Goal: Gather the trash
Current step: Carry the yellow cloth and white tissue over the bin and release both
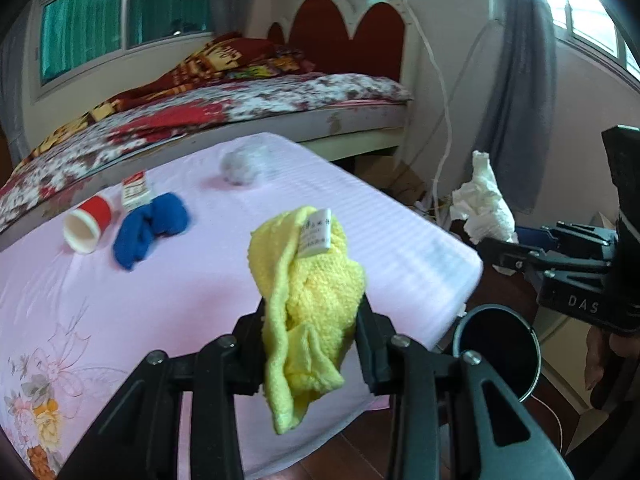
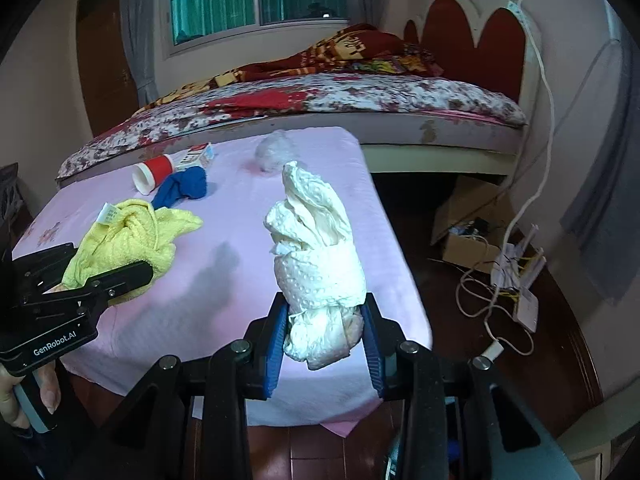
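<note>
My left gripper [image 1: 310, 338] is shut on a yellow fuzzy cloth [image 1: 308, 280] with a white label, lifted over the near edge of the pink-covered table [image 1: 120, 300]. My right gripper [image 2: 326, 338] is shut on a crumpled white paper towel wad [image 2: 316, 264] and holds it above the table's right side. The wad [image 1: 482, 208] also shows at the right of the left wrist view, beyond the table corner. A round black bin [image 1: 498, 354] opens on the floor below it. On the table lie a red paper cup [image 1: 86, 226], a blue cloth [image 1: 150, 228], a small carton [image 1: 136, 192] and a grey-white wad [image 1: 244, 164].
A bed [image 2: 320, 100] with a red floral cover runs behind the table. On the dark wood floor to the right sit a cardboard box [image 2: 464, 216], tangled white cables [image 2: 496, 292] and a power strip. A hand [image 2: 24, 392] grips the left tool's handle.
</note>
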